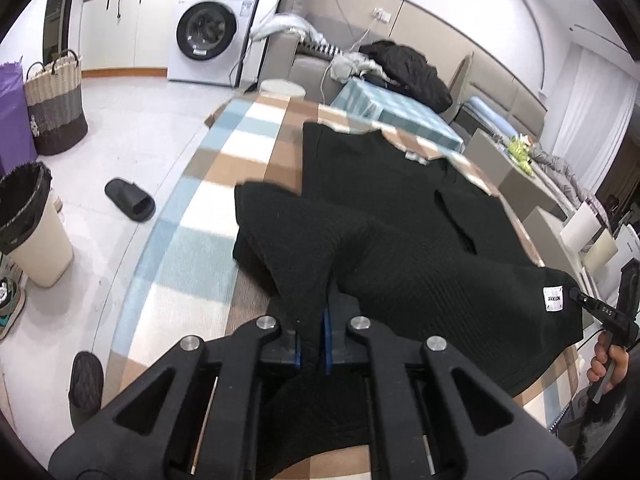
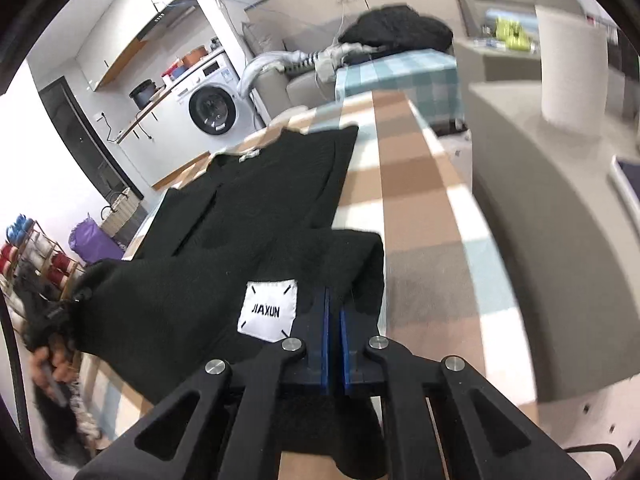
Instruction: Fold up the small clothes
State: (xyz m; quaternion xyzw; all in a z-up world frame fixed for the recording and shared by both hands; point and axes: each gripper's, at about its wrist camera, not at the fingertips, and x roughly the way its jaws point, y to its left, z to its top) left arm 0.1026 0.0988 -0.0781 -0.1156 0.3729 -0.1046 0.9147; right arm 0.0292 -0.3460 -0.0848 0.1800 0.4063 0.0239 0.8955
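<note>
In the left wrist view, a woven laundry basket (image 1: 56, 108) stands on the floor by the cabinets; its contents cannot be seen from here. Nearer, a cream waste bin (image 1: 34, 232) lined with a black bag stands beside the table, its inside dark. A washing machine (image 1: 210, 32) sits at the back with its door closed, and a black slipper (image 1: 130, 200) lies on the floor tiles. The black knitted garment (image 1: 380, 216) lies on the checked tablecloth (image 1: 208, 184) of the table, its far part flat, its near hem lifted and bunched. The left gripper (image 1: 316, 320) has its fingers clenched on a fold of that hem, the cloth rising between the blue pads and hanging below them. At the right edge, the other gripper's tip meets the hem corner beside a white label (image 1: 554, 298), with a hand (image 1: 606, 360) on its handle.

In the right wrist view, the same garment (image 2: 256, 208) stretches away along the table, collar at the far end. The right gripper (image 2: 334, 320) has its fingers clamped on the hem's near corner, just right of the white label (image 2: 268, 312); knit cloth is pinched between the pads and droops beneath them. A purple bag (image 2: 94, 242) and the woven basket (image 2: 122, 210) stand on the floor at the left; what they hold cannot be told. A shelf rack (image 2: 36, 252) holds coloured yarn rolls. The person's left hand (image 2: 50, 364) shows at the lower left, blurred.
</note>
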